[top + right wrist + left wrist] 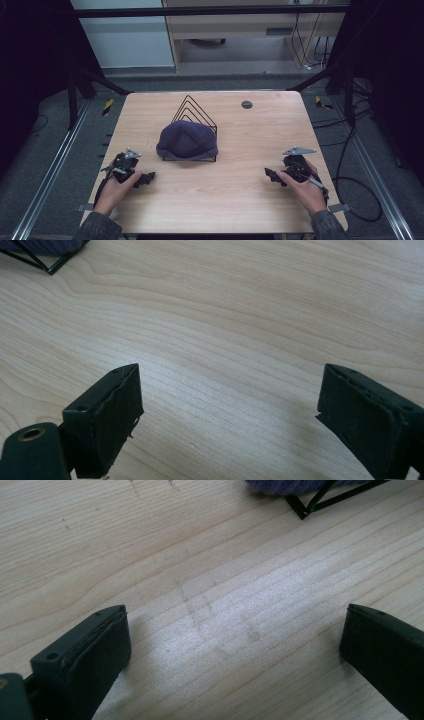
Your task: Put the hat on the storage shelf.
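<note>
High view, largest element first: the wooden table (240, 200) is carrying a black wire rack (192, 120) near its middle, and a dark purple knit hat (187, 140) is sitting draped over the front of that rack, covering its lower wires while the peaked wires are rising behind it. Left of the rack and nearer the person, the left tool (146, 178) is resting low over the table, held in the left hand (116, 190); right of the rack and equally near the person, the right tool (272, 175) is lying in the right hand (305, 187). Both are standing well apart from the rack. In the gripper views each tool is showing its jaws spread wide with bare wood between them, grasping nothing. Judged from this layout, the hat is lying untouched and no handling is under way; approach, grasp and any moving of the hat are all remaining.
</note>
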The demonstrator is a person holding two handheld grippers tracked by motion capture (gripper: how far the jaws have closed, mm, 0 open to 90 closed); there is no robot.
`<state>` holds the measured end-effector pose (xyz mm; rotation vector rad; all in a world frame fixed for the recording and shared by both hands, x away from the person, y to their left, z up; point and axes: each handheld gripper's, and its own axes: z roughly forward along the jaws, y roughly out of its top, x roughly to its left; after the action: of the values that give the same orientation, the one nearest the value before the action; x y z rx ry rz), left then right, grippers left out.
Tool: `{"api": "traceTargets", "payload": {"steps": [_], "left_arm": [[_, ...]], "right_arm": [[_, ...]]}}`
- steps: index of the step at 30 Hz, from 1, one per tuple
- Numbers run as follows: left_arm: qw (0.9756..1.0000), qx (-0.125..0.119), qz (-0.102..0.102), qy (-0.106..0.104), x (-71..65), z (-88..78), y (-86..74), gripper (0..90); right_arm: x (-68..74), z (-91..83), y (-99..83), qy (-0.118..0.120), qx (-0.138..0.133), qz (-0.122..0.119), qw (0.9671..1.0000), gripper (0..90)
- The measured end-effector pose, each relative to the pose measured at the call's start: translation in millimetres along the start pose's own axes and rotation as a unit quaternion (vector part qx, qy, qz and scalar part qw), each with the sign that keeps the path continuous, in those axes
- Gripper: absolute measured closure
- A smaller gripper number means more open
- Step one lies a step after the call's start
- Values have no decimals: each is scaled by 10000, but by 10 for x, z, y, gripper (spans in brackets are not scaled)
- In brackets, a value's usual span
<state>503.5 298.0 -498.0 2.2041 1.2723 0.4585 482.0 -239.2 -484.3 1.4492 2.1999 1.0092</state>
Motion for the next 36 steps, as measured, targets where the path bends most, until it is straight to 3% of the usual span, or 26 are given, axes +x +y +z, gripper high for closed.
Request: {"api": "traceTargets", "payload": {"steps": [13,22,33,35,36], "left_arm": [[10000,-25,-10,-17,-10,5,-1,0],[10000,-25,8,-36,-16,7,2,0],[10000,-27,11,-44,-21,8,3,0],[10000,-15,38,-49,-22,7,4,0],[10000,-12,45,-54,-23,6,4,0]], "right_arm": [[33,195,-16,-123,93,52,9999,114],[67,233,-22,-141,151,26,9998,108],[157,247,-112,-324,-49,-201,9993,79],[185,258,-143,-419,-80,-422,9982,68],[195,262,-147,-411,-90,-415,9983,65]]}}
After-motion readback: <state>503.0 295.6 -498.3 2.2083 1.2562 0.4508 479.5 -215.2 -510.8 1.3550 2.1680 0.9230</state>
